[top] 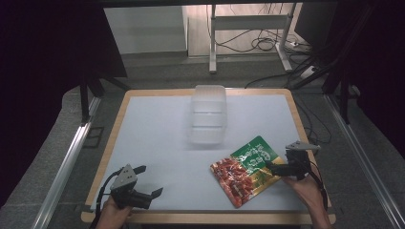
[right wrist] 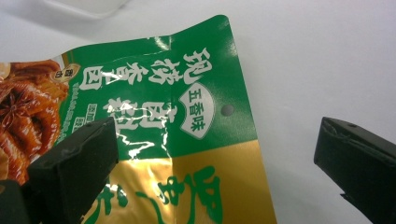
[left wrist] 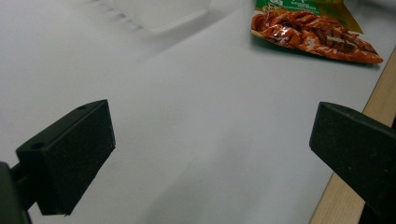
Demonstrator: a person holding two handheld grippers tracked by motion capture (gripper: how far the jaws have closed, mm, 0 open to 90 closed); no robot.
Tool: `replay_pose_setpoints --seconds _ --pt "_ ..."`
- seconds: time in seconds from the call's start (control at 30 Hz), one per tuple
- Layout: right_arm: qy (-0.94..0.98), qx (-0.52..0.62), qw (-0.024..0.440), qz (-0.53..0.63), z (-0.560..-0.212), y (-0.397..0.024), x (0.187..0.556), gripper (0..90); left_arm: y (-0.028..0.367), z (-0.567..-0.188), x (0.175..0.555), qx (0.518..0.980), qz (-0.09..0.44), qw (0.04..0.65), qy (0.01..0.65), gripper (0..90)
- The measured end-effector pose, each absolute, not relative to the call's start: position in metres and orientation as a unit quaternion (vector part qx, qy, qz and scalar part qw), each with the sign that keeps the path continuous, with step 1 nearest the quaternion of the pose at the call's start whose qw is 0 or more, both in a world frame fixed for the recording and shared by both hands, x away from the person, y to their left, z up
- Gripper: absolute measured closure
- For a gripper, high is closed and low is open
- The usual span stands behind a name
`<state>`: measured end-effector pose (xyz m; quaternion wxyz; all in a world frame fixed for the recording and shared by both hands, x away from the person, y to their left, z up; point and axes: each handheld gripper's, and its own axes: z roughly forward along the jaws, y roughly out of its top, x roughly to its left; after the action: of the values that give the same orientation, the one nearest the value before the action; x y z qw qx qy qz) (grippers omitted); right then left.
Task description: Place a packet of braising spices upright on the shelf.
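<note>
Two handheld grippers work over a white-topped table (top: 157, 133) seen from above. Near its front left corner, the left gripper (top: 149, 180) has its jaws spread, nothing between them. At the front right, the right gripper (top: 268, 164) reaches over the edge of a flat green, gold and red snack packet (top: 246, 169). A clear plastic container (top: 208, 114) stands toward the far edge.

Left gripper view: jaws wide apart over bare tabletop (left wrist: 196, 140), the packet (left wrist: 313, 32) well beyond.

Right gripper view: jaws spread, one above the packet (right wrist: 187, 126), the other above the table (right wrist: 303, 70).
</note>
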<state>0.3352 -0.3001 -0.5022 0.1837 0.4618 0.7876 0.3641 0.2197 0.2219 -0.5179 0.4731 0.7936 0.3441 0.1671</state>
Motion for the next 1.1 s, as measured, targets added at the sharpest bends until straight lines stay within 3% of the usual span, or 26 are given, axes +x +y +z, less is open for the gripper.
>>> replay_pose_setpoints --seconds 0.23,0.43,0.53,0.77,1.1 --pt "0.795 0.462 0.169 0.355 -0.505 -0.299 0.348 5.7 0.222 -0.518 0.22 0.794 0.167 0.473 0.343 0.1" --pt "0.805 0.457 0.16 0.342 -0.505 -0.297 0.359 28.0 0.221 -0.518 0.22 0.795 0.166 0.472 0.343 0.1" --pt "0.809 0.456 0.144 0.342 -0.506 -0.298 0.364 34.5 0.221 -0.518 0.22 0.796 0.166 0.471 0.343 0.2" --pt "0.817 0.445 0.111 0.349 -0.509 -0.296 0.37 44.7 0.22 -0.518 0.22 0.797 0.167 0.469 0.341 0.2" --pt "0.841 0.401 0.131 0.339 -0.494 -0.278 0.36 53.4 0.219 -0.518 0.22 0.8 0.167 0.467 0.338 0.4"
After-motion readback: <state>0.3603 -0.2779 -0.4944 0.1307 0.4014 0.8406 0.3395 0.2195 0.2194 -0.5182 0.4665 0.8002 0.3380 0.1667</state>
